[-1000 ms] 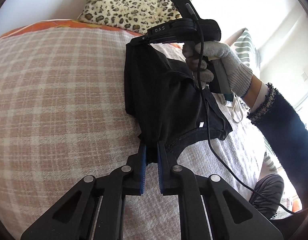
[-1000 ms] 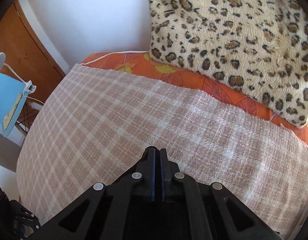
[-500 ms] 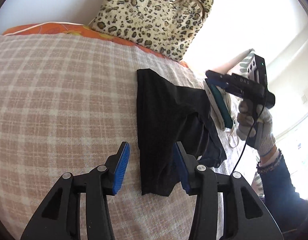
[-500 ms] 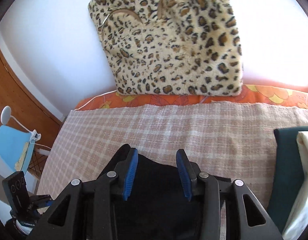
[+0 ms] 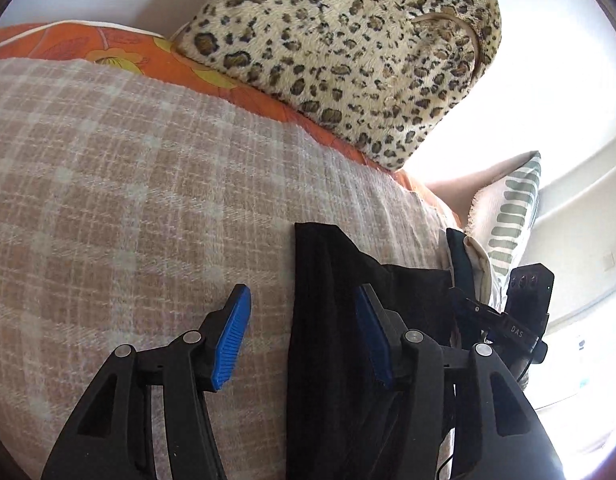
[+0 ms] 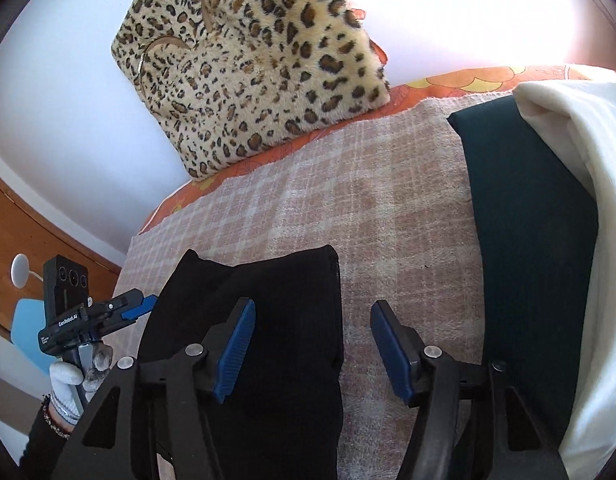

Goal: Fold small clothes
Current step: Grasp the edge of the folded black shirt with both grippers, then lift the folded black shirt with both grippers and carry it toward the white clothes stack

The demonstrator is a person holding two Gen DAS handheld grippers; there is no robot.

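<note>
Black garment [image 5: 327,320] folded on the plaid blanket [image 5: 128,200], both tools released.

I see my left tool [image 5: 304,336] with jaws just opened, the garment's left edge between its pads but unpressed; my right tool [image 6: 311,348] has also just been opening, its left pad [image 6: 236,348] over the garment, its right over bare blanket; a dark green cloth [image 6: 527,240] lies just right, a leopard pillow [image 6: 248,60] beyond.

The black garment [image 5: 327,320] runs off the bottom edge of both wrist views, so its near end stays unseen. The left gripper's [image 5: 304,336] right finger covers part of it. Beyond the garment, the dark green cloth [image 6: 531,264] lies partly under a cream one [image 6: 579,200], perhaps folded.
</note>
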